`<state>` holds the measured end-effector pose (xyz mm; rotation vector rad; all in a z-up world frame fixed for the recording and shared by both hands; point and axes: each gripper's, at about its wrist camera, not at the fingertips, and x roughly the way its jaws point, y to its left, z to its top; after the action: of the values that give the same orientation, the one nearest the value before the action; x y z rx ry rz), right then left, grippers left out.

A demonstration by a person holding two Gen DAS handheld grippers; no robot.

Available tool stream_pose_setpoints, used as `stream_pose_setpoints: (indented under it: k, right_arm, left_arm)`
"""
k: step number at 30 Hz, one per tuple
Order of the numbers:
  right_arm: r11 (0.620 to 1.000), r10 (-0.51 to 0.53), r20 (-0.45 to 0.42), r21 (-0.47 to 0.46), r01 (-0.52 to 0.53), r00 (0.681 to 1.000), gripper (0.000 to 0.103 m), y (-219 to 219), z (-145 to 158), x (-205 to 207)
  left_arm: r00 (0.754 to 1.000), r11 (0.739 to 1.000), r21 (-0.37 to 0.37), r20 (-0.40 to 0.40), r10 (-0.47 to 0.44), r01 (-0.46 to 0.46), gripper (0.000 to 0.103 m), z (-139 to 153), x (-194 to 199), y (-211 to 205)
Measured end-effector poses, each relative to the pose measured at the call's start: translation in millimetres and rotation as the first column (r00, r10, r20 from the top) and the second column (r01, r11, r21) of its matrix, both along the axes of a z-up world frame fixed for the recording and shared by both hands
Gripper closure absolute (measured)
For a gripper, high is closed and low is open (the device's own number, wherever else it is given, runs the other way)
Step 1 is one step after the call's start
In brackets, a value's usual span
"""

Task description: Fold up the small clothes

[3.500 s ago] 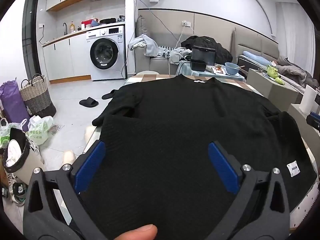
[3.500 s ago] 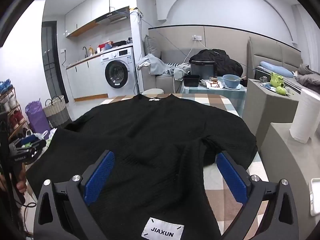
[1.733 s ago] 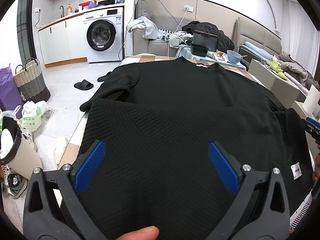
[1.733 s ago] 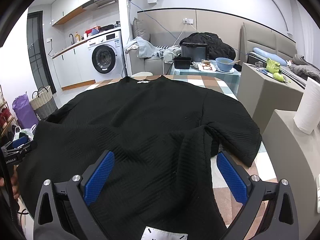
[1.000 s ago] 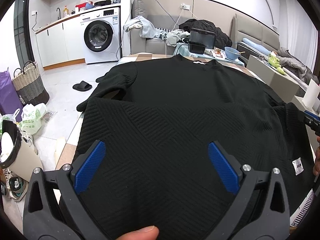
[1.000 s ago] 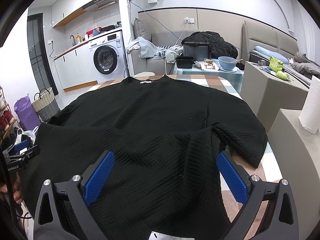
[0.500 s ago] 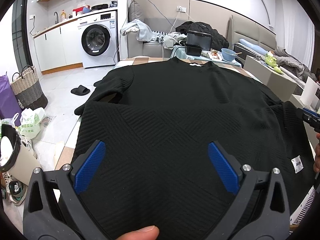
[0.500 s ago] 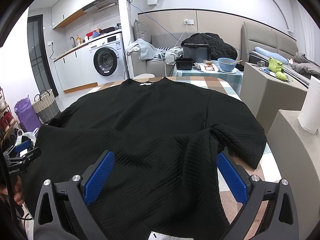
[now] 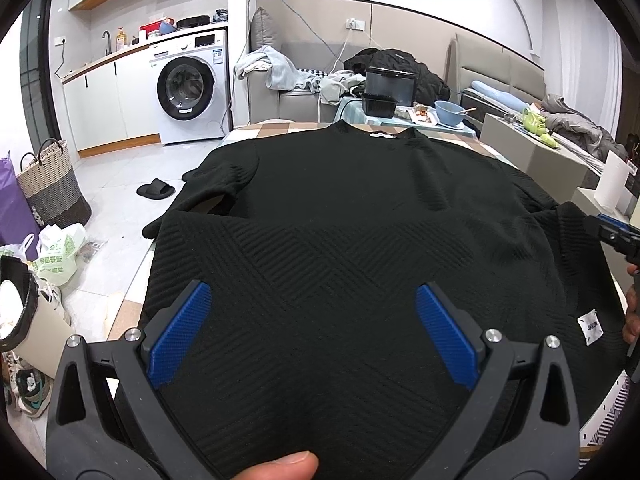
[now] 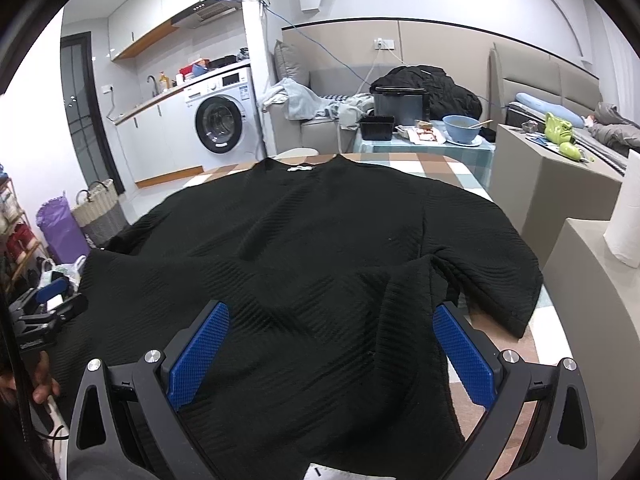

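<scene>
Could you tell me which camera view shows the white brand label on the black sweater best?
The left wrist view: the white label lies fully visible on the black sweater near its hem. In the right wrist view only the label's top edge peeks in at the bottom of the frame.

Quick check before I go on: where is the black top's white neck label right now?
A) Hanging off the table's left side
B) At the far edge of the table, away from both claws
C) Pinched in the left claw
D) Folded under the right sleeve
B: the neck label sits at the collar of the black top, at the far end of the checked table, far from both claws.
</scene>
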<state>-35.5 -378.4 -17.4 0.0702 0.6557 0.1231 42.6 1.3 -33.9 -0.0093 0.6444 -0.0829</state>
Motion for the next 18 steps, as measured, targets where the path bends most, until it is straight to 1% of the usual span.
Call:
stream_pose_setpoints:
  k: [6,9,13,15,18]
  right_arm:
    - [0.999,0.027,0.028,0.02,-0.027,0.999,0.0,0,7,-3]
    - [0.999,0.021,0.036,0.024,-0.022,0.999,0.0,-2,8,-3]
    - [0.996,-0.005,0.048,0.088,0.001,0.999,0.0,-13,14,-3]
    - [0.99,-0.001,0.027,0.14,-0.002,1.0,0.0,-22,15,0]
    - [0.99,-0.042,0.021,0.134,0.039,0.999,0.0,-31,17,3]
  left_arm:
    - [1.0,1.0,0.007,-0.007,0.014,-0.014,0.001,0,1,-1]
    - [1.0,1.0,0.005,-0.012,0.021,-0.021,0.001,0,2,0]
    - [0.999,0.999,-0.02,-0.032,0.034,-0.035,0.001,0,7,4]
    - [0.998,0.999,-0.029,-0.042,0.036,-0.038,0.001,0,10,5]
    - [0.999,0.999,-0.02,-0.042,0.032,-0.033,0.001,2,14,2]
